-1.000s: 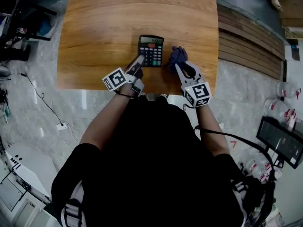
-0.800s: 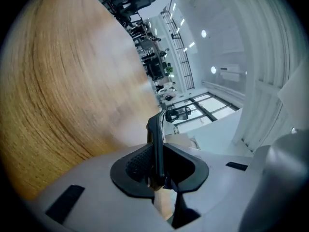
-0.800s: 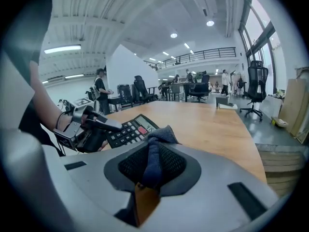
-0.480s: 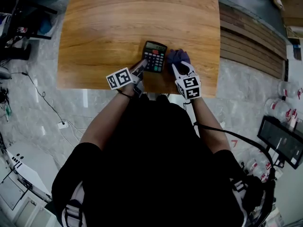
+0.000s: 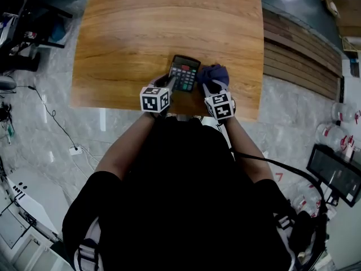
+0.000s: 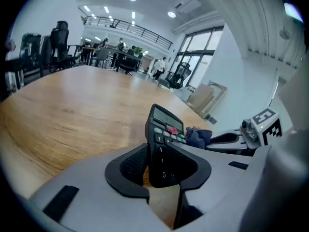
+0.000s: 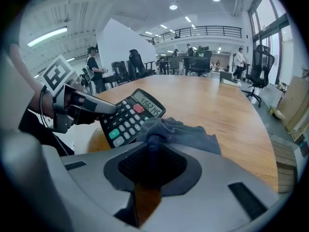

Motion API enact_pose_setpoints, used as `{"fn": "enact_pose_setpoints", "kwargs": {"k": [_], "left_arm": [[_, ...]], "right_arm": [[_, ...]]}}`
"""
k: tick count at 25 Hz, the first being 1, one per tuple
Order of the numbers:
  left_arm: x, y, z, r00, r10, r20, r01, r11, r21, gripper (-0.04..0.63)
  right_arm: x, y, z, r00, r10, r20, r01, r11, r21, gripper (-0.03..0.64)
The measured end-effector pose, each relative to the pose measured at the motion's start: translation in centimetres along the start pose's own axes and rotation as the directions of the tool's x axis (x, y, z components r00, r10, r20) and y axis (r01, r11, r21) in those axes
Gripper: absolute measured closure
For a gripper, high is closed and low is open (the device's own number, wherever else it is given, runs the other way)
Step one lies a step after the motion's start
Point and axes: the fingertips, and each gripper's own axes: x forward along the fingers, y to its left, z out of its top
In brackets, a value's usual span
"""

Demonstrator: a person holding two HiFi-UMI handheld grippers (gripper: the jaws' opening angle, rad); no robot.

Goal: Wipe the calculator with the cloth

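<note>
A black calculator (image 5: 185, 72) lies on the wooden table (image 5: 141, 27) near its front edge, its display lit. My left gripper (image 5: 171, 83) is at its near left corner. In the left gripper view the calculator's (image 6: 166, 129) near end stands between the jaws of the left gripper (image 6: 161, 166). Those jaws are opening, and a sliver of wood shows beside the left pad. A dark blue cloth (image 5: 214, 73) lies bunched just right of the calculator. My right gripper (image 5: 207, 86) is shut on the cloth's (image 7: 178, 132) near fold, which is pinched at the right gripper's (image 7: 152, 166) pads.
The table's front edge runs just under both grippers, with the person's body right behind it. Wooden planks (image 5: 293, 44) lie on the floor to the right. A monitor (image 5: 335, 176) stands at the lower right, and cables trail on the floor at the left.
Both grippers have come down toward the table and drawn closer together. The left gripper has rolled so its marker cube faces up. The calculator now rests nearer the front edge.
</note>
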Motion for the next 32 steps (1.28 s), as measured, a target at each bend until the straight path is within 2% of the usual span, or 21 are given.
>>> {"fn": "enact_pose_setpoints", "kwargs": {"k": [5, 8, 10, 11, 12, 13, 14, 15, 20, 26, 30, 32], "left_arm": [[0.2, 1.0, -0.8, 0.997, 0.073, -0.035, -0.069, 0.993, 0.091, 0.475], [0.4, 1.1, -1.1, 0.989, 0.137, -0.052, -0.123, 0.968, 0.219, 0.469], [0.4, 1.2, -1.2, 0.980, 0.190, -0.056, -0.164, 0.937, 0.308, 0.470], [0.2, 1.3, -1.1, 0.973, 0.224, -0.051, -0.192, 0.912, 0.362, 0.492], [0.1, 1.4, -1.0, 0.966, 0.254, -0.038, -0.216, 0.882, 0.419, 0.562], [-0.1, 1.3, -0.8, 0.963, 0.268, -0.024, -0.226, 0.856, 0.465, 0.566], [-0.2, 1.1, -0.7, 0.964, 0.265, -0.014, -0.225, 0.842, 0.490, 0.566], [-0.4, 0.9, -0.5, 0.967, 0.254, -0.006, -0.218, 0.841, 0.495, 0.566], [-2.6, 0.8, 1.9, 0.973, 0.218, 0.071, -0.228, 0.882, 0.413, 0.566], [-5.2, 0.1, 5.5, 0.972, 0.173, 0.160, -0.221, 0.902, 0.370, 0.566], [-6.8, -0.9, 8.5, 0.966, 0.120, 0.230, -0.194, 0.922, 0.334, 0.566], [-7.8, -1.7, 10.1, 0.956, 0.081, 0.281, -0.172, 0.933, 0.315, 0.566]], "right_arm": [[0.8, -0.1, -1.2, 0.997, -0.027, -0.072, 0.029, 0.999, 0.025, 0.554], [0.5, -0.4, -0.9, 0.993, -0.063, -0.100, 0.065, 0.998, 0.010, 0.554], [0.0, -0.7, -0.4, 0.991, -0.086, -0.099, 0.087, 0.996, 0.006, 0.554], [-0.4, -0.8, 0.0, 0.992, -0.092, -0.091, 0.094, 0.996, 0.010, 0.554], [-0.8, -0.9, 0.5, 0.992, -0.094, -0.081, 0.096, 0.995, 0.018, 0.554], [-1.2, -1.0, 0.9, 0.993, -0.094, -0.069, 0.096, 0.995, 0.026, 0.554], [-1.7, -1.0, 1.4, 0.994, -0.093, -0.058, 0.095, 0.995, 0.035, 0.552], [-2.3, -1.1, 1.9, 0.995, -0.091, -0.046, 0.093, 0.995, 0.044, 0.554], [-4.4, -0.7, 4.9, 0.997, -0.073, 0.021, 0.071, 0.994, 0.080, 0.552], [-5.1, -1.1, 6.6, 0.994, -0.100, 0.036, 0.097, 0.992, 0.082, 0.552], [-6.0, -1.9, 8.1, 0.989, -0.135, 0.065, 0.130, 0.988, 0.081, 0.549], [-7.1, -1.8, 10.1, 0.981, -0.142, 0.134, 0.134, 0.989, 0.070, 0.549]]}}
